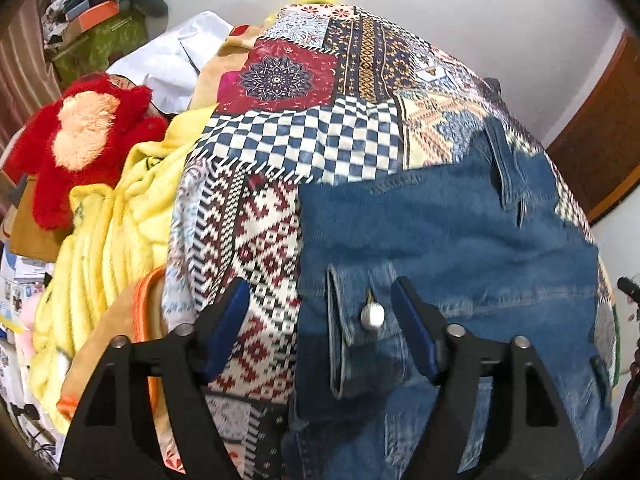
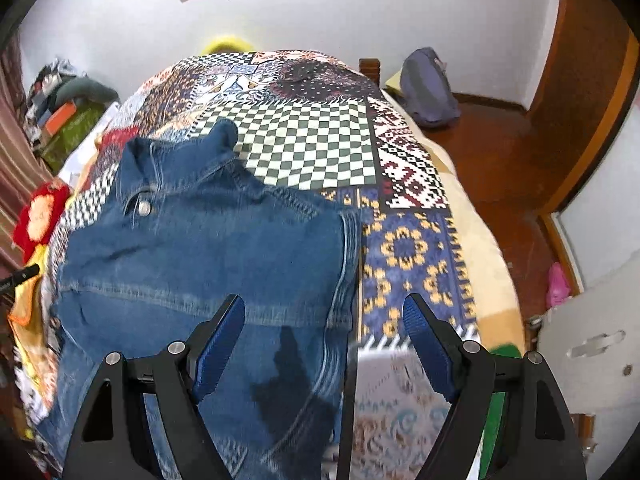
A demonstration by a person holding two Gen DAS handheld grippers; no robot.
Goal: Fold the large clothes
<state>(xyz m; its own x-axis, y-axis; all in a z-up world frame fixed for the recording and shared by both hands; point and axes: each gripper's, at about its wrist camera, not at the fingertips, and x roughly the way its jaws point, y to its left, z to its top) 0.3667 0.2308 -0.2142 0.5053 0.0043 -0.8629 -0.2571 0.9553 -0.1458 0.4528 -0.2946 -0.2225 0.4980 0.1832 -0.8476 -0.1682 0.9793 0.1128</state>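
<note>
Both grippers (image 1: 320,300) (image 2: 324,316) (jaws apart) hover over denim jacket (image 2: 208,240).

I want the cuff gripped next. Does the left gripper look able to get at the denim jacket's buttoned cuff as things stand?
Probably yes. The left gripper is open right over the buttoned cuff of the denim jacket, its silver button between the fingers, nothing covering it.

denim jacket (image 2: 208,240): blue | bedspread (image 2: 312,136): multicolour patchwork, checks | plush toy (image 1: 80,136): red | blanket (image 1: 108,232): yellow
</note>
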